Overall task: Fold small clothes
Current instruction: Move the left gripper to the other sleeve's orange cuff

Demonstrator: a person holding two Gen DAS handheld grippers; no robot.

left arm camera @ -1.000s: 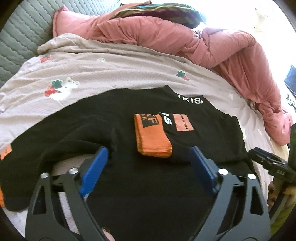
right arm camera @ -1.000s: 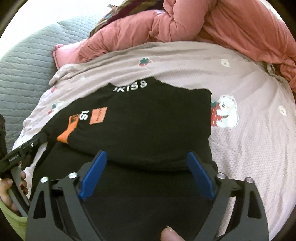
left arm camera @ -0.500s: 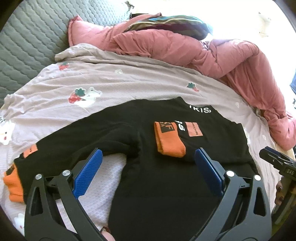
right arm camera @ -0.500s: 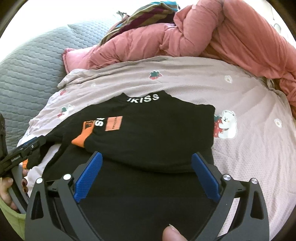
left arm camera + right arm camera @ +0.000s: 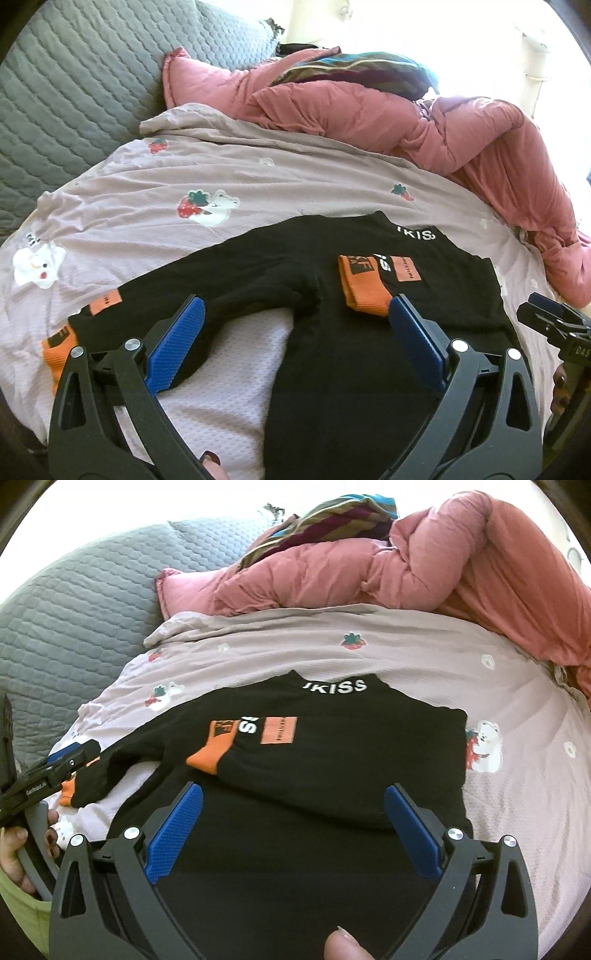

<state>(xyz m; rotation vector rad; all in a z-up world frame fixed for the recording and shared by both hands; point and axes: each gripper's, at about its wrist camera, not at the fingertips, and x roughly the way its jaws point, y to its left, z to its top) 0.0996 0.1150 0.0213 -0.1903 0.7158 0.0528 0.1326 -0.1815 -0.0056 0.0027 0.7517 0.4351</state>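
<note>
In the left wrist view, the left gripper (image 5: 293, 338) stands wide, nothing between its blue pads, above the black sweatshirt (image 5: 354, 354) lying on the pink bedsheet (image 5: 258, 184). In the right wrist view, the right gripper (image 5: 293, 821) is also spread wide and empty over it, one orange-cuffed sleeve (image 5: 212, 755) folded across the chest.

We are looking down at the black top (image 5: 351, 369) lying on the bed sheet (image 5: 258, 173), one orange-cuffed sleeve (image 5: 364, 286) folded across its chest. Our left gripper (image 5: 293, 341) is hovering wide open above it, gripping nothing.
</note>
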